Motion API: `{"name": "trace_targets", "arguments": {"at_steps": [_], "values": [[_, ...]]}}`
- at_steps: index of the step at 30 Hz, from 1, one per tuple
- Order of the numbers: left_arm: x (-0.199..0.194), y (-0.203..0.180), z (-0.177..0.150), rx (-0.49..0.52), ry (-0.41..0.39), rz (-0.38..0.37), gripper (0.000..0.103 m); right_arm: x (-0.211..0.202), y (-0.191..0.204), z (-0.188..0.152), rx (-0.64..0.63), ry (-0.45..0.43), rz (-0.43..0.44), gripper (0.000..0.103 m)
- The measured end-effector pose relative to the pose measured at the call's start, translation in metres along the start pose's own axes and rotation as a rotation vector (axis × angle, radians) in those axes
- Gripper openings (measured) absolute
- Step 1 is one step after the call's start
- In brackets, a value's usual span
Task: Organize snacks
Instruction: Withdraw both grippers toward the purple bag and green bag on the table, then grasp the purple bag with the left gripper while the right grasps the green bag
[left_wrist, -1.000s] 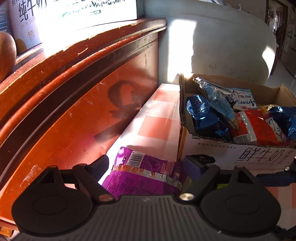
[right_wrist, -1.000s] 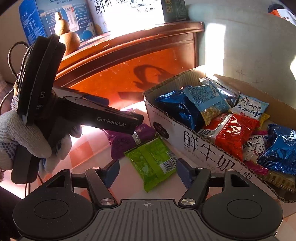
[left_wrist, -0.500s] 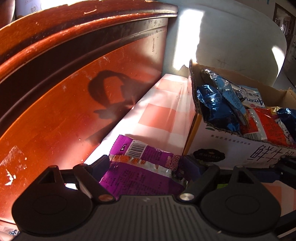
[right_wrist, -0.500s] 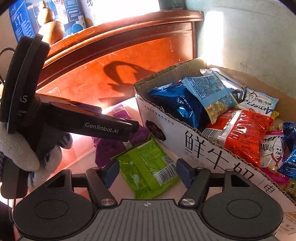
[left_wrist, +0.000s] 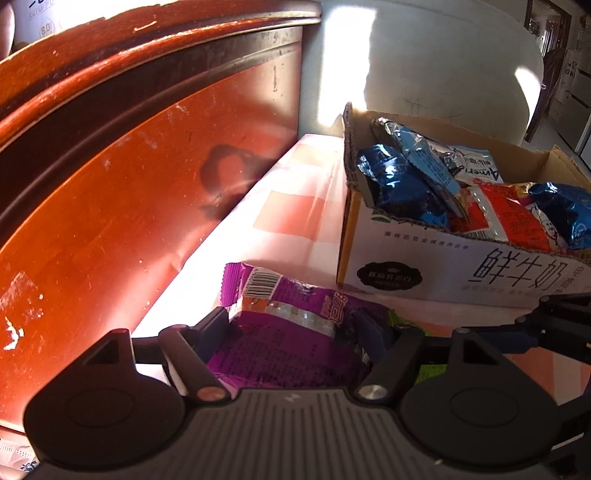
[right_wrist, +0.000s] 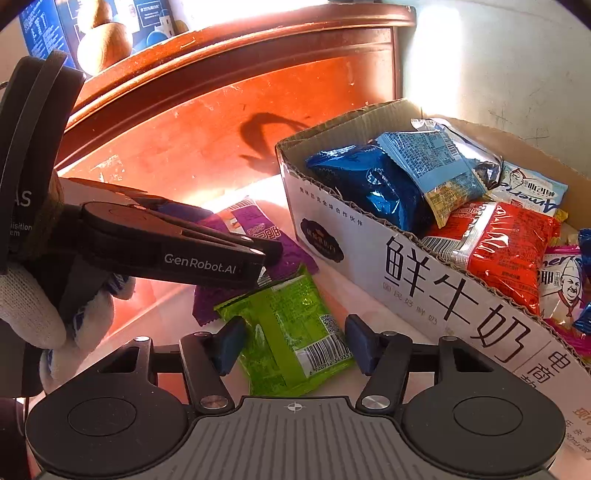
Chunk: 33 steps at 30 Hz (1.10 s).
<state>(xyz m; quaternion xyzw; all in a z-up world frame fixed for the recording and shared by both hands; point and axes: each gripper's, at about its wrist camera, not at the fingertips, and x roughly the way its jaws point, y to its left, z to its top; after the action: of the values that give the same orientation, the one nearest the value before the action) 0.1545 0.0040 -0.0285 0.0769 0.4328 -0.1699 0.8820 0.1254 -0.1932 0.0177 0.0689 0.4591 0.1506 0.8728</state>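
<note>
A purple snack packet lies on the pink checked tabletop. My left gripper is closing on it, and both pads touch its sides. Beside it lies a green snack packet, partly on top of the purple packet. My right gripper is closing on the green packet with its pads at the packet's edges. A gloved hand holds the left gripper at the left of the right wrist view. A cardboard box to the right holds several blue, red and white packets.
A tall reddish wooden panel rises close on the left, with boxes and a gourd on its ledge. A pale wall stands behind the cardboard box. The right gripper's arms show at the right edge.
Both grippers' jaws have narrowed onto their packets. Both views have drawn a little closer to the packets and the box.
</note>
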Motion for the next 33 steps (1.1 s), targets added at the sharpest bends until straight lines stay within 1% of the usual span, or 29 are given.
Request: {"name": "trace_targets", "arguments": {"at_steps": [3, 6, 8, 10, 12, 16, 18, 20, 21, 22, 24, 26, 27, 30, 33], "values": [[-0.008, -0.012, -0.008, 0.057, 0.004, -0.020, 0.074, -0.010, -0.002, -0.009, 0.019, 0.020, -0.023, 0.058], [-0.017, -0.025, -0.016, 0.079, 0.024, -0.036, 0.074, -0.024, -0.008, -0.020, 0.070, 0.047, -0.040, 0.058], [-0.024, -0.034, -0.023, 0.093, 0.034, -0.049, 0.074, -0.034, -0.011, -0.028, 0.083, 0.065, -0.074, 0.057], [-0.030, -0.044, -0.030, 0.117, 0.039, -0.085, 0.074, -0.044, -0.018, -0.036, 0.139, 0.081, -0.095, 0.057], [-0.037, -0.054, -0.037, 0.157, 0.041, -0.104, 0.074, -0.054, -0.023, -0.046, 0.185, 0.091, -0.119, 0.057], [-0.054, -0.068, -0.052, 0.227, 0.068, -0.177, 0.074, -0.076, -0.032, -0.071, 0.285, 0.111, -0.171, 0.058], [-0.061, -0.074, -0.058, 0.282, 0.070, -0.175, 0.074, -0.082, -0.037, -0.078, 0.332, 0.112, -0.175, 0.059], [-0.069, -0.078, -0.063, 0.369, 0.057, -0.141, 0.075, -0.085, -0.036, -0.082, 0.317, 0.120, -0.186, 0.061], [-0.072, -0.078, -0.063, 0.380, 0.051, -0.126, 0.075, -0.086, -0.037, -0.083, 0.312, 0.122, -0.187, 0.063], [-0.075, -0.076, -0.063, 0.366, 0.047, -0.119, 0.075, -0.086, -0.037, -0.084, 0.315, 0.125, -0.183, 0.064], [-0.078, -0.063, -0.056, 0.243, 0.059, -0.142, 0.082, -0.086, -0.038, -0.083, 0.309, 0.130, -0.167, 0.067], [-0.077, -0.051, -0.048, 0.119, 0.081, -0.161, 0.083, -0.085, -0.037, -0.082, 0.299, 0.130, -0.167, 0.070], [-0.076, -0.048, -0.045, 0.078, 0.091, -0.162, 0.083, -0.084, -0.037, -0.082, 0.294, 0.132, -0.164, 0.072], [-0.075, -0.042, -0.040, -0.025, 0.113, -0.150, 0.083, -0.081, -0.030, -0.082, 0.251, 0.136, -0.168, 0.076], [-0.070, -0.042, -0.040, -0.109, 0.151, -0.136, 0.083, -0.077, -0.021, -0.083, 0.176, 0.142, -0.206, 0.076]]}}
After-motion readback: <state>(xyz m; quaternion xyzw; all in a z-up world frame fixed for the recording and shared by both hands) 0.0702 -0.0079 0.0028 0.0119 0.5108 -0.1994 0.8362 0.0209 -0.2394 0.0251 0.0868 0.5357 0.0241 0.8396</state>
